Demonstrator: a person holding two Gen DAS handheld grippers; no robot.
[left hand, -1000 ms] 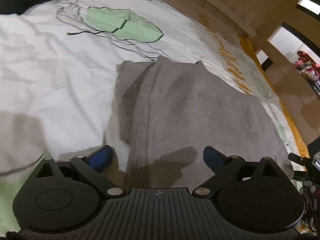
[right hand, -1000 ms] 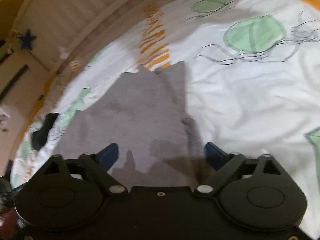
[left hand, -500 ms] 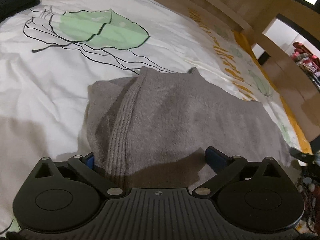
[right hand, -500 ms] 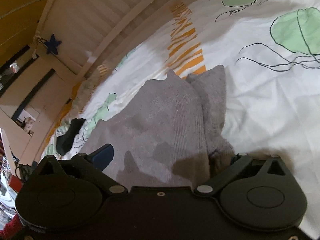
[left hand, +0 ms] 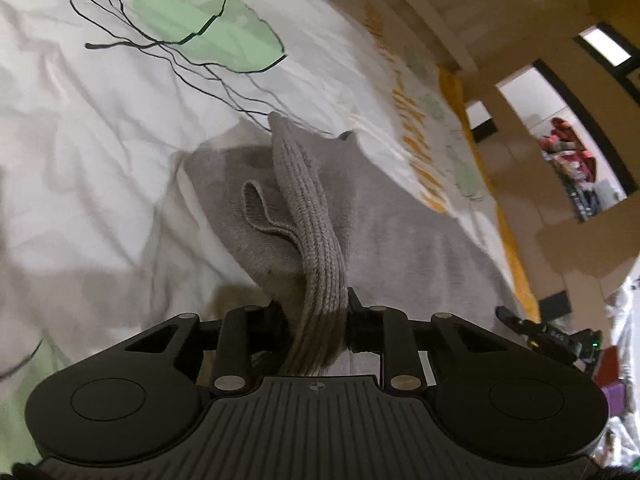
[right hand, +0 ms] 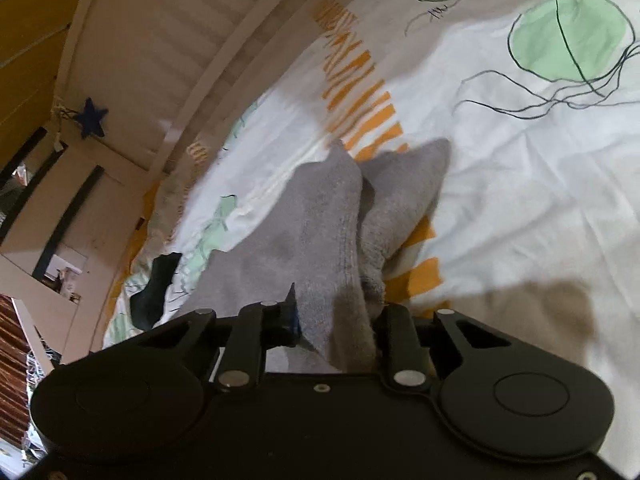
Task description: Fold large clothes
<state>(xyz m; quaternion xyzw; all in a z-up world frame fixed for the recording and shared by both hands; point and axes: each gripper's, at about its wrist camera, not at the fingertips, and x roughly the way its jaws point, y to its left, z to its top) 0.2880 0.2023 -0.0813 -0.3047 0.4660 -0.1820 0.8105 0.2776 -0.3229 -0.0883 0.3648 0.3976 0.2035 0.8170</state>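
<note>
Grey knit fabric of the sweater (left hand: 400, 240) is bunched between the jaws of my left gripper (left hand: 318, 314), which are closing and already press on the ribbed hem (left hand: 316, 232) from both sides. That gripper points forward and downward at the bed; the hem rises from the jaws toward 12 o'clock, and a loose fold loops out at 11 o'clock. The rest of the garment lies flat on the white bedsheet (left hand: 100, 140) from 12 to 3 o'clock, beside the green jellyfish print (left hand: 208, 28) at 11 o'clock. My right gripper (right hand: 336, 320) is also angled downward, its jaws closing on a thick grey fold of the same sweater (right hand: 316, 240) that fills the gap between them. From there the cloth extends toward 12 o'clock, ending in two raised corners near the orange stripes (right hand: 360, 92). A dark garment (right hand: 154, 292) lies on the sheet at 9 o'clock.
</note>
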